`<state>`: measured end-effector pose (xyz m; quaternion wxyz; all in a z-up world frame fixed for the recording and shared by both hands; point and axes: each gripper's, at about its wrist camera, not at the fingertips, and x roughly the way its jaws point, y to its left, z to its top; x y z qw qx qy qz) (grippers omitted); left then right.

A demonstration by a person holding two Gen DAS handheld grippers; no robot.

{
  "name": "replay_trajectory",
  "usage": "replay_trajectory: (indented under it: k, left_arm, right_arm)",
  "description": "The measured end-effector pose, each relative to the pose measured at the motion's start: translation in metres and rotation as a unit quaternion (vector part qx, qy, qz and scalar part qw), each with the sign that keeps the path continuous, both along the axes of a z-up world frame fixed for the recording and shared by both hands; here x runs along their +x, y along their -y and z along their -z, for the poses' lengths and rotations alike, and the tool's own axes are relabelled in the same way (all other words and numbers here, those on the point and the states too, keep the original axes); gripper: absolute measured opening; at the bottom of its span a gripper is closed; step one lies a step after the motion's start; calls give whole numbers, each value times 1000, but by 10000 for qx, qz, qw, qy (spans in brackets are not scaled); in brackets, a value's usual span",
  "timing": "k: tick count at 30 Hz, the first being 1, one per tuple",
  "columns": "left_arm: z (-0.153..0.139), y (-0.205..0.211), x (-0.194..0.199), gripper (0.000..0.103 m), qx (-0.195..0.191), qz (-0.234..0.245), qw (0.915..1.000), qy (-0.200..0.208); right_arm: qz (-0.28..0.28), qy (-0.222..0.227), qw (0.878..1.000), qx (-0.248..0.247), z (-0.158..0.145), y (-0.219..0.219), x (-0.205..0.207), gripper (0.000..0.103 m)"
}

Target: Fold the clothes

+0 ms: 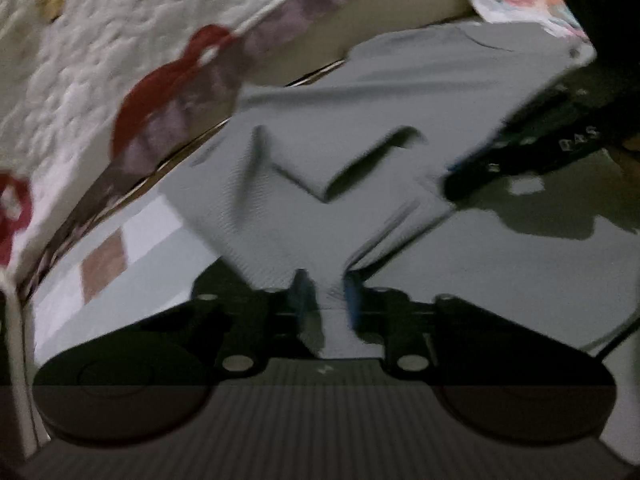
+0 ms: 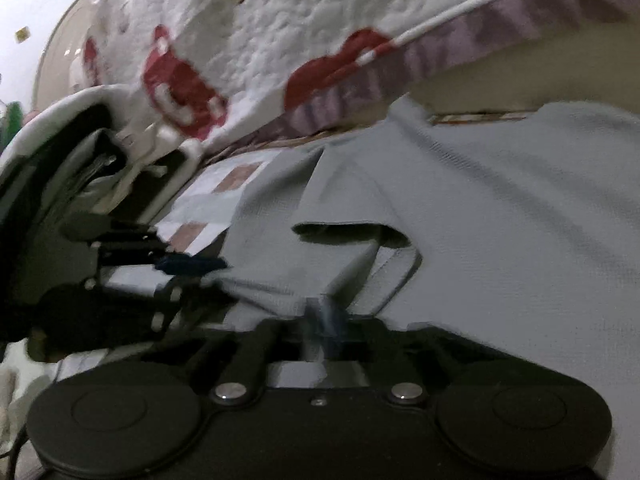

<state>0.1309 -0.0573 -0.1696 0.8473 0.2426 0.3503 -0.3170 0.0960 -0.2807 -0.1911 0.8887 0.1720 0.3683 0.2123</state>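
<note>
Grey knit garment (image 1: 400,92) spread wrinkled across my work surface, far edge against the quilted bedspread side. One sleeve (image 2: 352,252) doubled back, cuff opening gaping. Near hem bunched and lifted off the surface.

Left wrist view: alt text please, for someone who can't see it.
The left tongs pinch an edge of a grey shirt spread on a flat surface. The right tongs grip the shirt further right. A white quilt with red patches hangs behind; the picture is motion-blurred.

left gripper (image 1: 326,292): jaws clamped, low | right gripper (image 2: 324,314): jaws clamped, low, close beside left
</note>
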Motion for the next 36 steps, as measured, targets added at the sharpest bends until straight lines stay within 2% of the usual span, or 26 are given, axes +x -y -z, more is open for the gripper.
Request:
replay_trajectory:
  k: [1,3,7,11,13,14,15,17,19,22,23,24,25,26,28,29,32,33,35,36]
  left_arm:
    - [-4,-7,-2,13,-94,-136,9999,22]
    - [-8,-18,-7,13,-146,-229,9996,53]
    - [1,-29,-13,12,167,-256,9994,134]
    - [-1,-40,-9,13,-269,-533,9982,-111]
    - [0,-42,-10,13,-411,-581,9973,-163]
    - [2,-43,-12,13,-466,-594,9970,-140]
    - [3,-44,-14,13,-517,-611,9968,-62]
    - [5,-46,-21,10,-590,-656,9958,227]
    - [7,-44,-30,4,-462,-589,9960,498]
    - [8,-43,-35,2,-337,-574,9960,594]
    - [9,-44,-35,2,-317,-573,9961,596]
    - [9,-45,-35,2,-309,-574,9961,595]
    - [8,-47,-34,2,-327,-583,9961,577]
    - [8,-48,-33,1,-354,-603,9961,547]
    - [9,-48,-33,1,-379,-629,9959,528]
    - [9,-48,-34,1,-374,-631,9958,540]
    - [10,-46,-36,1,-352,-621,9958,574]
    - [10,-46,-36,1,-358,-613,9959,568]
    - [9,-47,-35,1,-382,-615,9959,539]
    - [9,-48,-34,1,-404,-639,9958,519]
  right_arm:
    - [-118,-21,9997,197,-2,0,-2,4]
    - [-154,101,9998,7,-8,-6,-3,3]
    - [-226,345,9985,-373,-19,-17,-4,2]
    - [-297,588,9950,-752,-31,-29,-5,10]
    - [-332,709,9925,-941,-37,-35,-6,27]
    - [-350,770,9910,-1036,-40,-38,-6,52]
    - [-372,825,9893,-1143,-41,-41,-5,64]
    - [-456,888,9839,-1483,-32,-50,8,67]
    - [-539,951,9772,-1821,-22,-59,21,67]
    - [-662,1041,9648,-2324,-7,-73,41,63]
    - [-647,1057,9616,-2449,-3,-75,47,56]
    - [-363,1004,9655,-2376,-3,-67,50,29]
    - [-61,937,9697,-2255,-3,-58,54,19]
    - [325,803,9778,-1905,-4,-41,57,17]
    - [1065,544,9857,-1185,-1,-6,56,17]
    - [1383,381,9848,-978,2,9,56,16]
    - [1777,124,9833,-376,8,42,50,23]
    - [1774,108,9833,-386,6,43,47,28]
    - [1698,134,9838,-550,2,41,42,30]
    - [1661,181,9842,-587,1,40,41,38]
